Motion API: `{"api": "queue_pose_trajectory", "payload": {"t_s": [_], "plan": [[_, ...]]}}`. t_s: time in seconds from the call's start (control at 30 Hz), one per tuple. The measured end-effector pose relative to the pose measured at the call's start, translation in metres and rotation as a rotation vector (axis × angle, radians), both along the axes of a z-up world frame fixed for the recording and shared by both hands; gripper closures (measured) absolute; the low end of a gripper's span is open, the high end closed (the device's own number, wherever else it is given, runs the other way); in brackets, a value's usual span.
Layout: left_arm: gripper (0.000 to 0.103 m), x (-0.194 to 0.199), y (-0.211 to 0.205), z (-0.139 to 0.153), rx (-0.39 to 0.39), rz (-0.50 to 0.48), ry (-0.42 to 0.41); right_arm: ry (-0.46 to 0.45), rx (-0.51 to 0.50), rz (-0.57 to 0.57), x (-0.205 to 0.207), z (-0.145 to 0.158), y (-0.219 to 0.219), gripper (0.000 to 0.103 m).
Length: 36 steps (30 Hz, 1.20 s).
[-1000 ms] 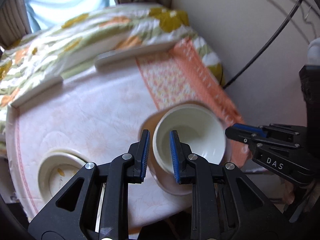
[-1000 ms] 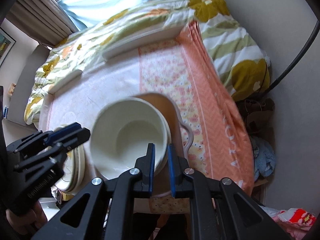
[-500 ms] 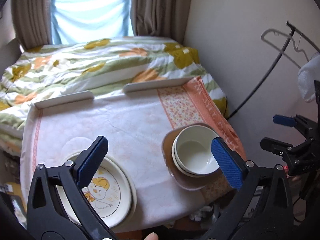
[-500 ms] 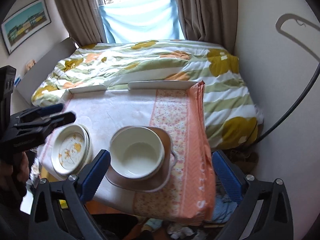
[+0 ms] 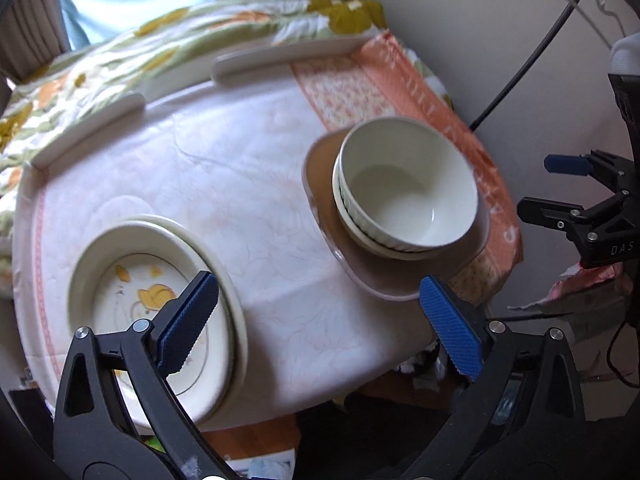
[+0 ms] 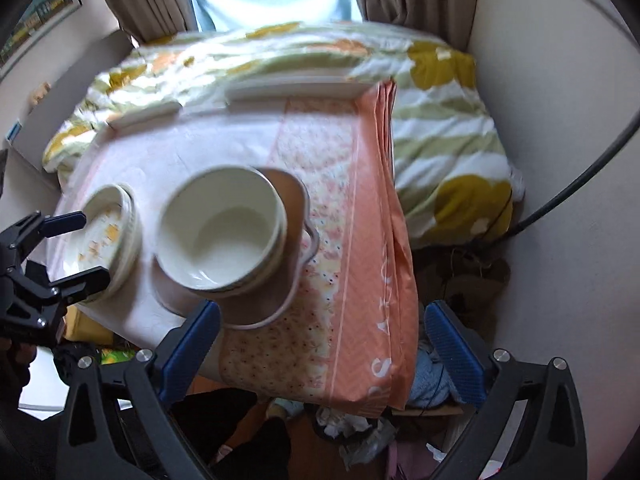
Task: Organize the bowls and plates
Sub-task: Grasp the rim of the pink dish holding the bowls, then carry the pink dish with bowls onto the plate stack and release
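Stacked white bowls [image 5: 406,190] sit on a brown plate [image 5: 372,276] at the table's right front; the bowls [image 6: 224,228] and the brown plate [image 6: 272,300] also show in the right wrist view. Stacked cream plates with a yellow duck print [image 5: 156,300] lie at the left front, and show in the right wrist view [image 6: 108,236]. My left gripper [image 5: 320,328] is open and empty above the table's front edge, between the two stacks. My right gripper [image 6: 324,340] is open and empty, in front of the brown plate. It also shows at the right of the left wrist view [image 5: 560,184].
The table [image 5: 240,184] has a white and orange cloth, whose orange part [image 6: 360,240] hangs over the right edge. A flowered bed quilt [image 6: 440,120] lies behind. A wall [image 5: 480,20] with a black cable stands to the right. Clutter lies on the floor [image 6: 360,432].
Both grippers were shut on the top bowl's rim one second ago. They opened, let it go onto the stack and pulled back. Both views have since moved closer and tilted downward.
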State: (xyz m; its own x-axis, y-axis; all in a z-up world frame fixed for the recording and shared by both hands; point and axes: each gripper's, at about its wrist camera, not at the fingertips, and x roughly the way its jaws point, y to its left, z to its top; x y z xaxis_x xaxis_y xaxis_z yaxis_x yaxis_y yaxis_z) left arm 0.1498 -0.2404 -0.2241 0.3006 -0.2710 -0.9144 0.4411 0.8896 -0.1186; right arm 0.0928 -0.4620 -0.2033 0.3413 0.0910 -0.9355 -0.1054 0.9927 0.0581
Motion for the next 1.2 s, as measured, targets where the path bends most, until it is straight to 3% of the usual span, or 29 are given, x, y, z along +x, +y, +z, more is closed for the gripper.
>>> {"api": "queue_pose_trajectory", "payload": {"t_s": [0.17, 0.23, 0.3, 0.43, 0.6, 0.67, 0.7, 0.9, 1.0, 1.2], "plan": [[0.020, 0.014, -0.009, -0.032, 0.038, -0.010, 0.079, 0.069, -0.025, 0.032, 0.018, -0.035, 0.004, 0.003], [0.030, 0.019, -0.010, -0.042, 0.021, -0.004, 0.122, 0.090, -0.044, 0.055, 0.023, -0.046, 0.007, 0.010], [0.033, 0.023, -0.011, -0.046, 0.013, -0.003, 0.141, 0.107, -0.068, 0.082, 0.027, -0.056, 0.010, 0.021], [0.039, 0.027, -0.022, -0.055, 0.033, -0.018, 0.150, 0.128, -0.057, 0.105, 0.035, -0.069, 0.014, 0.032], [0.045, 0.033, -0.029, -0.069, 0.041, -0.025, 0.176, 0.153, -0.029, 0.149, 0.045, -0.082, 0.022, 0.057], [0.053, 0.034, -0.029, -0.073, 0.030, -0.020, 0.185, 0.156, 0.001, 0.167, 0.047, -0.085, 0.026, 0.068], [0.062, 0.035, -0.030, -0.074, 0.024, -0.020, 0.187, 0.157, 0.018, 0.174, 0.047, -0.087, 0.027, 0.073], [0.089, 0.035, -0.041, -0.079, 0.030, -0.069, 0.166, 0.111, 0.049, 0.228, 0.042, -0.086, 0.034, 0.087], [0.089, 0.029, -0.045, -0.077, 0.052, -0.085, 0.120, 0.082, 0.059, 0.255, 0.035, -0.084, 0.040, 0.092], [0.089, 0.022, -0.049, -0.071, 0.085, -0.092, 0.068, 0.053, 0.051, 0.251, 0.028, -0.080, 0.046, 0.092]]}}
